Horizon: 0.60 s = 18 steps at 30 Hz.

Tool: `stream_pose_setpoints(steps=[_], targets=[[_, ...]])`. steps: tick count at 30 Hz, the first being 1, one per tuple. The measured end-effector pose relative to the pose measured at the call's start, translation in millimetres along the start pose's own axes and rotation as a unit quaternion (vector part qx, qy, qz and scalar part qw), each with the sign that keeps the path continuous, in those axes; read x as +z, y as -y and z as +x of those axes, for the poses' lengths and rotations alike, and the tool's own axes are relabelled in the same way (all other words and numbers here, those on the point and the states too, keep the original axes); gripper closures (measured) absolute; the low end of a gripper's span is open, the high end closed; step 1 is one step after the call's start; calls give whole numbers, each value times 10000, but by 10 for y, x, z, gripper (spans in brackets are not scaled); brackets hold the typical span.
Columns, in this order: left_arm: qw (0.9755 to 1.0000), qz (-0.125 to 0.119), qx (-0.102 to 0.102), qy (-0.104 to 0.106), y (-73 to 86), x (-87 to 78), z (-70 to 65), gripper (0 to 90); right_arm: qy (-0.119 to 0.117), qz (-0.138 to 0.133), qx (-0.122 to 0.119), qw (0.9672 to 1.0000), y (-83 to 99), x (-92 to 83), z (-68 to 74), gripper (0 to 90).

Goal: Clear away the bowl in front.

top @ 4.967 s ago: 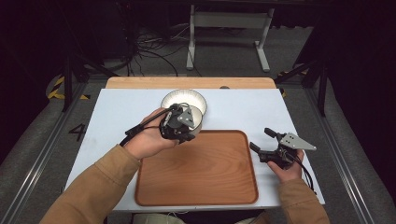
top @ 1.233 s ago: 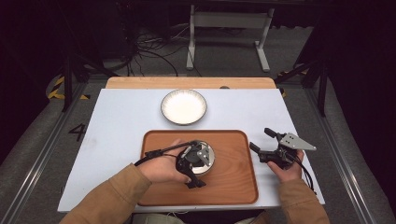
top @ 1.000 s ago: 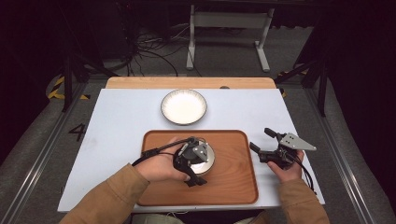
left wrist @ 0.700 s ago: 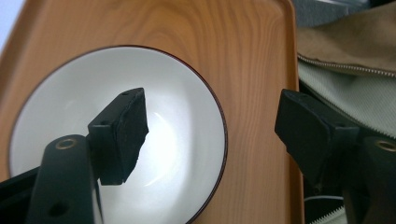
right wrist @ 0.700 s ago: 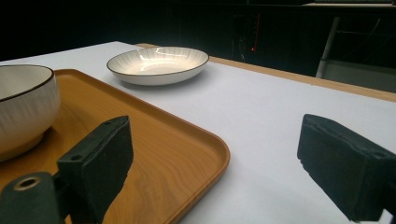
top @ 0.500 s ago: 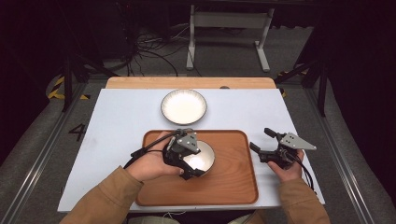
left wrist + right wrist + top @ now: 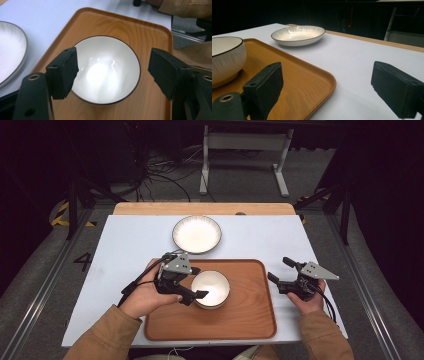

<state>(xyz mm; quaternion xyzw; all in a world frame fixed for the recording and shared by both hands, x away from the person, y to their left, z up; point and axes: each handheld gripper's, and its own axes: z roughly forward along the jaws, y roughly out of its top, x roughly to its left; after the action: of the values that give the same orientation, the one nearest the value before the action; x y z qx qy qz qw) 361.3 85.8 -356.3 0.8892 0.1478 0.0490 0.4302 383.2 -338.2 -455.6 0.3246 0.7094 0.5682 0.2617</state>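
A white bowl (image 7: 211,289) with a dark rim stands upright on the wooden tray (image 7: 250,320). My left gripper (image 7: 196,282) hovers at the bowl's left side, tilted toward it. In the left gripper view the bowl (image 7: 106,70) lies below and between the jaws of my left gripper (image 7: 113,58), which is open with its pads off the rim. My right gripper (image 7: 278,269) rests just right of the tray, open and empty. The right gripper view shows the bowl (image 7: 224,60) at far left, beyond my right gripper (image 7: 328,75).
A shallow white plate (image 7: 197,234) sits on the white tabletop behind the tray and appears as the plate (image 7: 298,35) in the right gripper view. The tray's raised rim (image 7: 322,75) runs close in front of the right jaws. Dark floor, cables and a stand lie beyond the table.
Five seconds ago the left gripper was at the plate; then it was at the bowl on the tray. Over the last second it drew back left and upward, leaving the bowl standing. The right hand stayed still.
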Motion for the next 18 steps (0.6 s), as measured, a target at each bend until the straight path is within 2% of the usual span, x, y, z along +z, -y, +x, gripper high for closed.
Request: stream_pose_setpoints(steps=[11,15,18], targets=[[9982,-427,-270,-313,158,-193,78,233,-4,0,1,10000,0,-2,1,110],[9956,-695,-375,-512,255,-301,121,219,12,-4,-17,10000,1,-2,7,111],[9945,-761,-403,-599,291,-332,138,215,19,10,-14,10000,0,-3,8,110]])
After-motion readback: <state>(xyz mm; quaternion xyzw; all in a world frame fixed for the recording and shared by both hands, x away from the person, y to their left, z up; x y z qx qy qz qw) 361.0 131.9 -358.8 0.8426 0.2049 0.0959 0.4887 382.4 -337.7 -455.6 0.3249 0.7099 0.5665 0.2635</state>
